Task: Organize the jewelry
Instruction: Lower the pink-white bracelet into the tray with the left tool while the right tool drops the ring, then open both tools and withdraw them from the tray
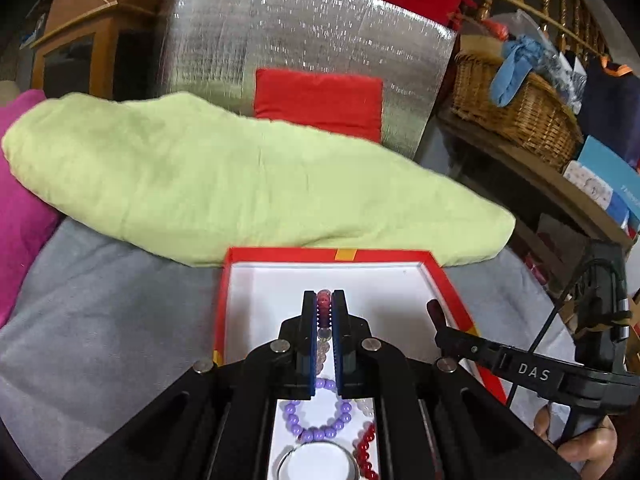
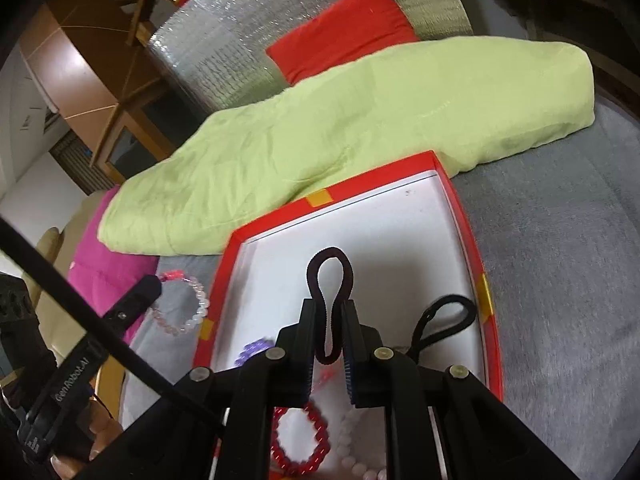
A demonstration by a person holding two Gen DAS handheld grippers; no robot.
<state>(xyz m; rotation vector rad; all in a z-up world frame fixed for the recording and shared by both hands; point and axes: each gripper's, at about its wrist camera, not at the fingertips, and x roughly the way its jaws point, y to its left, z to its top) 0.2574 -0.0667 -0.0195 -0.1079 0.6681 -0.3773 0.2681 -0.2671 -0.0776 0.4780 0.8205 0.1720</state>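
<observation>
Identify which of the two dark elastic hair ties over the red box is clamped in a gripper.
The dark maroon hair tie, looped up between the right gripper's fingers. The black hair tie lies loose on the red box's white floor.

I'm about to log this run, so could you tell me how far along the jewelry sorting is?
Well underway. Already in the red box: a purple bead bracelet, a red bead bracelet, a silver ring and a black hair tie. In hand: the left gripper holds a pink bead bracelet over the box, and the right gripper holds a dark hair tie. Left: releasing both.
</observation>
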